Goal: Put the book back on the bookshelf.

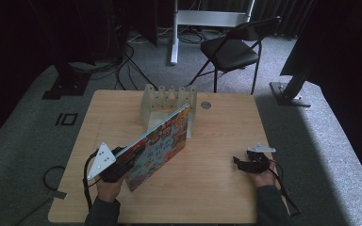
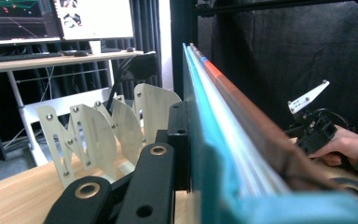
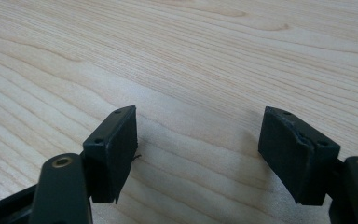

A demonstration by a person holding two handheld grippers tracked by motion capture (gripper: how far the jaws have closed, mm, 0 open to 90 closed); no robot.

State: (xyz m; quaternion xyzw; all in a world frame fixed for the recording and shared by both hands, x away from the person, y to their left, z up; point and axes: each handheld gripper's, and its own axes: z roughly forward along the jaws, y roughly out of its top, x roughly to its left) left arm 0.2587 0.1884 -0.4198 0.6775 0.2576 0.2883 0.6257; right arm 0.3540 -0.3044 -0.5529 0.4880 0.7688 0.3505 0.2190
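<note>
A thin picture book [image 1: 160, 141] with a bright, busy cover hangs tilted over the wooden table [image 1: 217, 188]. Its far corner lies at a white slotted rack [image 1: 167, 101]. My left gripper [image 1: 132, 153] is shut on the book's near left edge. In the left gripper view the book [image 2: 223, 121] runs edge-on between the black jaws, with the rack [image 2: 98, 130] just to its left. At the table's right, my right gripper [image 1: 239, 162] rests low in a hand. Its jaws stand open over bare wood [image 3: 191, 56], with nothing between them [image 3: 198, 140].
A small round grommet [image 1: 206, 105] sits in the tabletop right of the rack. Behind the table stand a black folding chair [image 1: 231, 49] and a white stand leg [image 1: 173, 42]. Cables lie on the grey carpet at the left [image 1: 52, 176].
</note>
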